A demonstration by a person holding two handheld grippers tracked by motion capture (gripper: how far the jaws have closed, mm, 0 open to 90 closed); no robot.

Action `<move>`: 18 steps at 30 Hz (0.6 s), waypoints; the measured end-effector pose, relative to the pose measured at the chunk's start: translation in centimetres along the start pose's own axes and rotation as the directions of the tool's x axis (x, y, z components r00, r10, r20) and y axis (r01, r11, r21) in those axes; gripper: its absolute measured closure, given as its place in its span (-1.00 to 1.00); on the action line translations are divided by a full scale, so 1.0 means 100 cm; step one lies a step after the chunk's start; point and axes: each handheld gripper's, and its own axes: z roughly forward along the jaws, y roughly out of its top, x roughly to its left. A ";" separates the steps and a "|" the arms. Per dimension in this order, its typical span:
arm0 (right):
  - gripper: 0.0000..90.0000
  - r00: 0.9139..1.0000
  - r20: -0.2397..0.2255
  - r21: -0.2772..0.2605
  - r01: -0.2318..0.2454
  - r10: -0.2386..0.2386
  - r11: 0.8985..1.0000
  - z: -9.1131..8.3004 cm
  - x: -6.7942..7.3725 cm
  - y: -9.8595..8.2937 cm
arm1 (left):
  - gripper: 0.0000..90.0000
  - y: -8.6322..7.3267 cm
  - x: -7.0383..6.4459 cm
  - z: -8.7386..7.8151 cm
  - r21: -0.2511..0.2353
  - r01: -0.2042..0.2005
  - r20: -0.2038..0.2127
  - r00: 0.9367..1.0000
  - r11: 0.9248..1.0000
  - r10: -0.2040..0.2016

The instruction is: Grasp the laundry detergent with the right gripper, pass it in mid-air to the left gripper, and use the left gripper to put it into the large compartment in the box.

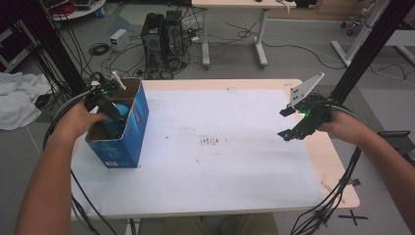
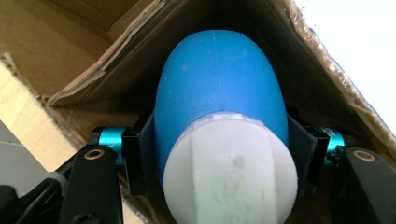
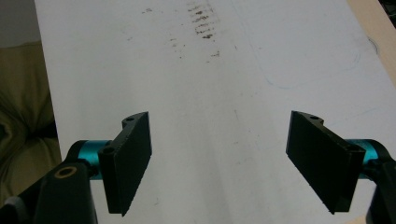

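A blue cardboard box (image 1: 132, 128) stands open-topped at the table's left side. My left gripper (image 1: 113, 112) reaches down into it. In the left gripper view that gripper (image 2: 219, 154) is shut on a blue and white egg-shaped object (image 2: 219, 107), its blue end pointing into the box's brown inside (image 2: 84, 51). A bit of the blue object (image 1: 122, 111) shows in the high view inside the box. My right gripper (image 1: 293, 122) hovers over the table's right side, open and holding nothing. In the right gripper view its jaws (image 3: 219, 163) stand wide apart above the white table cover (image 3: 210, 93).
The white cover (image 1: 210, 152) has dark smudges (image 1: 211, 141) near its middle. The wooden table edge (image 1: 337, 161) runs along the right. Behind the table stand computer towers (image 1: 161, 34), cables and another table's legs (image 1: 235, 39). A white cloth (image 1: 17, 98) lies at far left.
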 end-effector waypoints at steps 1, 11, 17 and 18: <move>-0.52 1.000 0.000 0.000 -0.002 0.002 1.000 0.000 0.000 0.000 | -0.16 0.000 0.001 0.000 0.010 -0.013 -0.002 1.000 1.000 0.013; -0.52 1.000 0.004 0.001 -0.004 0.004 1.000 0.001 0.001 0.000 | -0.16 0.000 0.002 0.001 0.016 -0.014 0.003 1.000 1.000 0.014; -0.52 1.000 0.001 -0.004 0.004 -0.004 1.000 0.001 0.002 0.001 | -0.17 -0.002 0.005 0.000 0.021 -0.002 0.012 1.000 1.000 0.002; -0.52 1.000 0.001 -0.003 0.006 -0.006 1.000 0.001 0.002 0.001 | -0.17 -0.003 0.004 0.001 0.008 0.008 0.015 1.000 1.000 -0.008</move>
